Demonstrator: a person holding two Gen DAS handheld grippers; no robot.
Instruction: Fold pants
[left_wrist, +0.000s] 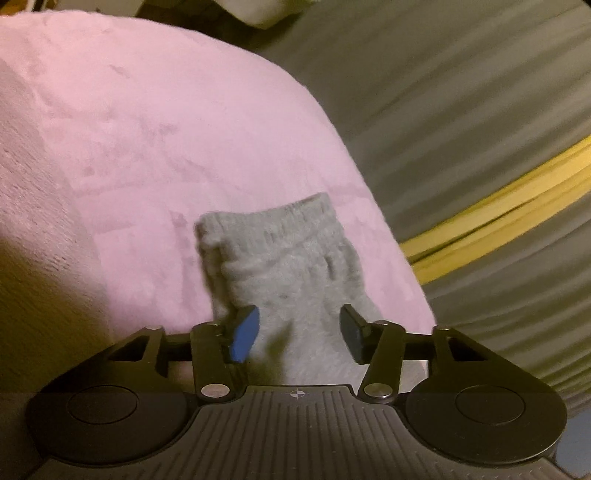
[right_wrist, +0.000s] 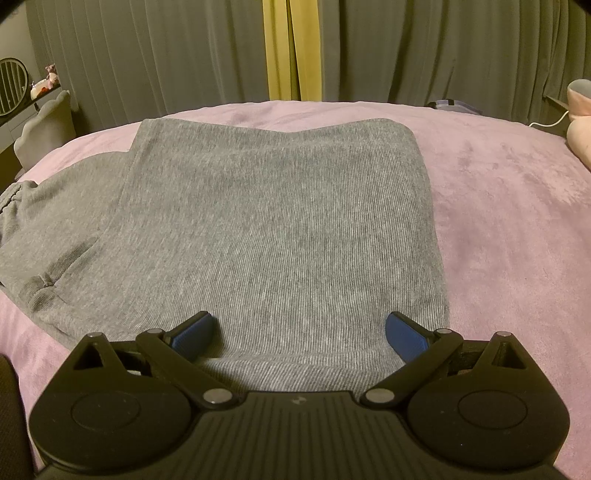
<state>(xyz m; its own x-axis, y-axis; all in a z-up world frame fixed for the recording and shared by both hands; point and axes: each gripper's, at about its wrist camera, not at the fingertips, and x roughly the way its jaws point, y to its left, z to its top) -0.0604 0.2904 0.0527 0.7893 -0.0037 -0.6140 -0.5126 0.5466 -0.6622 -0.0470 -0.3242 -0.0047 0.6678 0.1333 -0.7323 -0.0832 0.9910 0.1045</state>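
The grey ribbed pants (right_wrist: 277, 221) lie folded flat on the pink blanket (right_wrist: 498, 221), with a bunched part running off to the left. My right gripper (right_wrist: 299, 336) stands open over the near edge of the fold, its blue pads apart on either side of the cloth. In the left wrist view a bunched end of the pants (left_wrist: 280, 258), with a ribbed hem at its far tip, stands up between the fingers. My left gripper (left_wrist: 298, 332) is shut on this thick bunch, above the blanket (left_wrist: 129, 129).
Grey curtains (right_wrist: 147, 55) with a yellow strip (right_wrist: 291, 48) hang behind the bed. A pale chair (right_wrist: 44, 125) stands at the far left. At the right edge are a pink cushion (right_wrist: 581, 136) and a white cable (right_wrist: 550, 122).
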